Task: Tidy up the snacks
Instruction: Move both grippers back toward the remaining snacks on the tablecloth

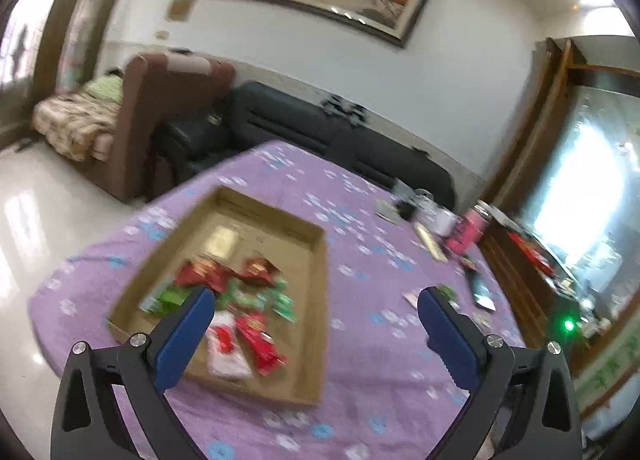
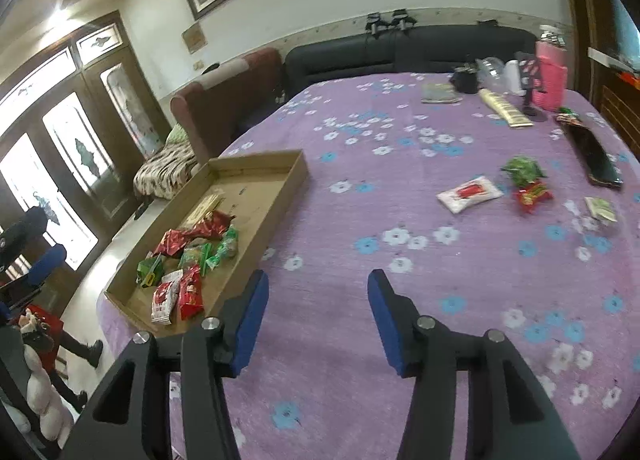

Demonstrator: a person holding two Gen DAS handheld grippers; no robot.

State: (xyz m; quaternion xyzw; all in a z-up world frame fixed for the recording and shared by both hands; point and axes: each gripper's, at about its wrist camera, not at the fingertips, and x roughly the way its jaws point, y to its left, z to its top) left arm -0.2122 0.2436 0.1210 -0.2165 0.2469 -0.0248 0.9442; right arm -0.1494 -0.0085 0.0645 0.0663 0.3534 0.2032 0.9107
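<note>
Snacks (image 2: 188, 260) lie heaped in our cardboard tray (image 2: 280, 196) on the purple-clothed bench (image 2: 360, 340); three packets (image 2: 524, 180) lie loose, well apart from it; our left claw (image 1: 316, 300) and right claw (image 2: 318, 280) both hang released, grasping nothing.

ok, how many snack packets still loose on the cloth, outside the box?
4: a white-and-red packet, a green one, a red one touching it, and a pale one farther right. Clutter may hide more.
</note>
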